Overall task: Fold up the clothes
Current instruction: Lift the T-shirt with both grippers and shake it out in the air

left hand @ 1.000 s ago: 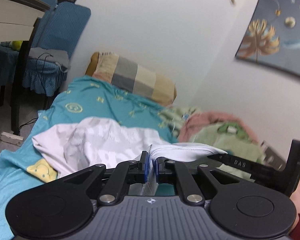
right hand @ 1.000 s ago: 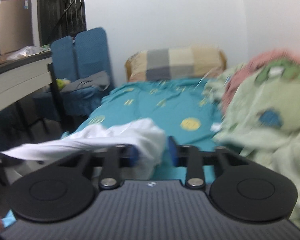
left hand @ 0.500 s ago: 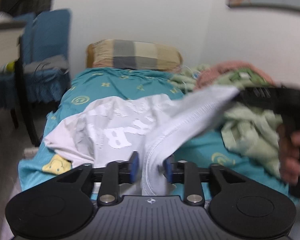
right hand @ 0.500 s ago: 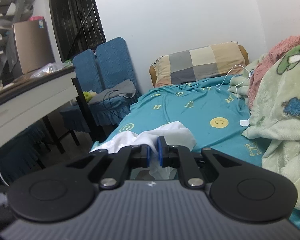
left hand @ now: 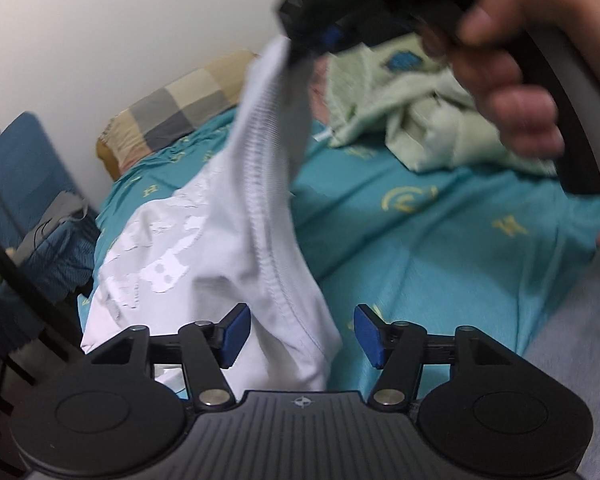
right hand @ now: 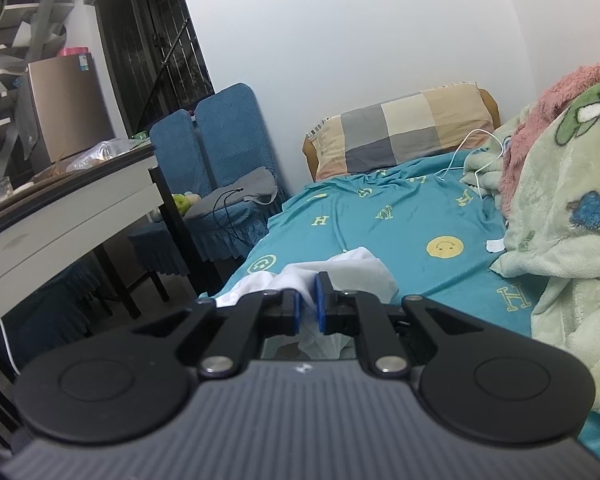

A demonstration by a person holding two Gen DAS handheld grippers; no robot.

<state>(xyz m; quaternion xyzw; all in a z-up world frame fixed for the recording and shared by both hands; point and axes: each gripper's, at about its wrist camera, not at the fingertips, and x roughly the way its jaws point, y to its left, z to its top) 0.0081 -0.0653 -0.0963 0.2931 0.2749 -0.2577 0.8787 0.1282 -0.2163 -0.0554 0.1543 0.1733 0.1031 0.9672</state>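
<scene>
A white T-shirt with a pale print hangs over the teal bedsheet. My left gripper is open, its blue pads wide apart with the shirt's hemmed edge hanging loose between them. My right gripper is shut on the white T-shirt and holds it up. In the left wrist view the right gripper shows at the top, pinching the shirt's ribbed edge, with the person's hand on its handle.
A checked pillow lies at the head of the bed. A green fleece blanket and a pink one are piled on the right. A blue chair and a white table stand to the left.
My left gripper has opened and let go of the shirt. My right gripper has lifted its shirt edge high above the left gripper, so the shirt hangs down.
</scene>
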